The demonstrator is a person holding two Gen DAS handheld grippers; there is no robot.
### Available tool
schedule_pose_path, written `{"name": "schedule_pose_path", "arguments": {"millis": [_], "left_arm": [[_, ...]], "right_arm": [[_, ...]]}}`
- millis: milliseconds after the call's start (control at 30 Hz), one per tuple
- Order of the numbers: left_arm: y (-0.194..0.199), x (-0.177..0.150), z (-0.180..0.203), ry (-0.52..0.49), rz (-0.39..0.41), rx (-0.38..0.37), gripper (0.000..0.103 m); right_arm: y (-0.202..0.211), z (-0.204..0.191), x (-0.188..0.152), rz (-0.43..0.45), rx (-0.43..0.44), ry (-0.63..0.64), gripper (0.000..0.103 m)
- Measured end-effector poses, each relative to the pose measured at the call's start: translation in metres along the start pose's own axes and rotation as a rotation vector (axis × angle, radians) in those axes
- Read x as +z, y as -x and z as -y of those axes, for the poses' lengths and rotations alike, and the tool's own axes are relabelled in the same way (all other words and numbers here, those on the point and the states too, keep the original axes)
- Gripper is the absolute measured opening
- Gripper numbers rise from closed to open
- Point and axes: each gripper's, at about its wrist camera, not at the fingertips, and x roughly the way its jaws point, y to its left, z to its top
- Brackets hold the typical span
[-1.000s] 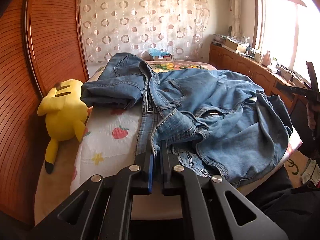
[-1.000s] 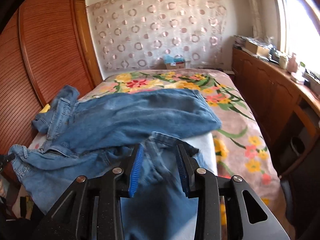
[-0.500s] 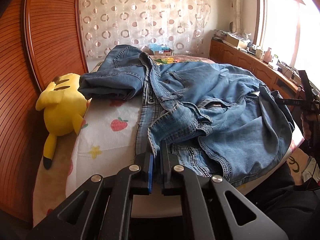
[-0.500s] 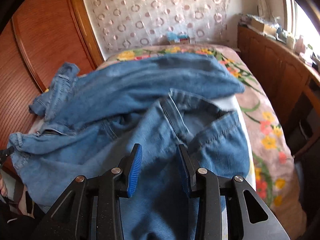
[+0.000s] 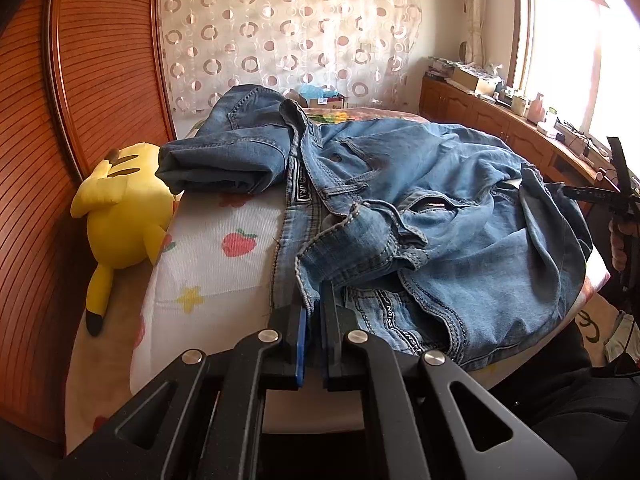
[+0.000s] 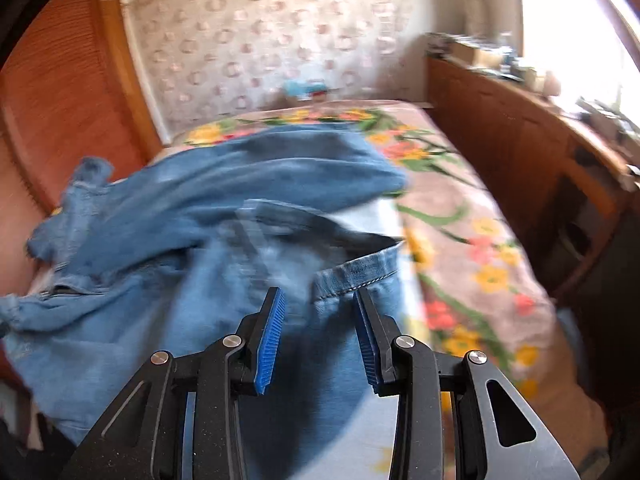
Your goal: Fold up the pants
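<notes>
Blue denim pants (image 5: 460, 200) lie crumpled across the bed, waistband and pockets toward the near edge. My left gripper (image 5: 316, 300) is shut on a fold of the waistband edge, which comes out between its fingers. In the right wrist view the pants (image 6: 224, 200) spread to the left, blurred by motion, and a stitched leg hem (image 6: 360, 272) lies just beyond my right gripper (image 6: 320, 304). That gripper stands open a little above the cloth, with its blue pads apart and nothing pressed between them.
A yellow plush toy (image 5: 124, 208) lies between the fruit-print sheet (image 5: 224, 264) and the wooden headboard (image 5: 100, 80). A floral blanket (image 6: 460, 240) covers the bed's right side. A cluttered wooden sideboard (image 6: 500, 128) runs under the window. A person's hand (image 5: 620, 236) shows at the right edge.
The right gripper has shifted and dipped over the pant leg, so the hem now lies just past its fingertips. The left gripper keeps its hold on the waistband and has hardly moved.
</notes>
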Motion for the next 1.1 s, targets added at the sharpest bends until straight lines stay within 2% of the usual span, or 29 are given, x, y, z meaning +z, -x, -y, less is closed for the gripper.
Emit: {"name": "schedule_pose_path", "arguments": {"millis": [133, 267, 433, 633, 733, 767, 900, 1100], "left_arm": [[-0.003, -0.003, -0.001, 0.005, -0.008, -0.001, 0.006], [-0.004, -0.005, -0.002, 0.006, -0.013, -0.003, 0.006], [-0.009, -0.007, -0.003, 0.009, -0.024, -0.007, 0.006], [-0.017, -0.012, -0.005, 0.016, -0.05, -0.006, 0.006], [-0.021, -0.014, -0.007, 0.02, -0.06, -0.009, 0.006], [-0.021, -0.015, -0.008, 0.023, -0.062, -0.01, 0.006], [-0.023, -0.017, -0.01, 0.029, -0.068, -0.015, 0.006], [-0.024, -0.017, -0.013, 0.047, -0.071, -0.023, 0.006]], "right_arm": [[-0.022, -0.014, 0.002, -0.009, 0.021, 0.054, 0.037], [-0.031, -0.013, 0.002, -0.002, 0.048, 0.056, 0.037], [-0.037, -0.004, 0.006, -0.028, 0.018, 0.051, 0.037], [-0.051, -0.006, 0.009, -0.073, 0.03, 0.062, 0.037], [-0.049, -0.007, 0.008, -0.071, 0.05, 0.07, 0.017], [-0.048, -0.006, 0.008, -0.066, 0.062, 0.072, 0.011], [-0.021, 0.001, 0.005, -0.001, 0.095, 0.063, 0.008], [0.042, 0.018, 0.008, 0.146, 0.043, 0.048, 0.007]]}}
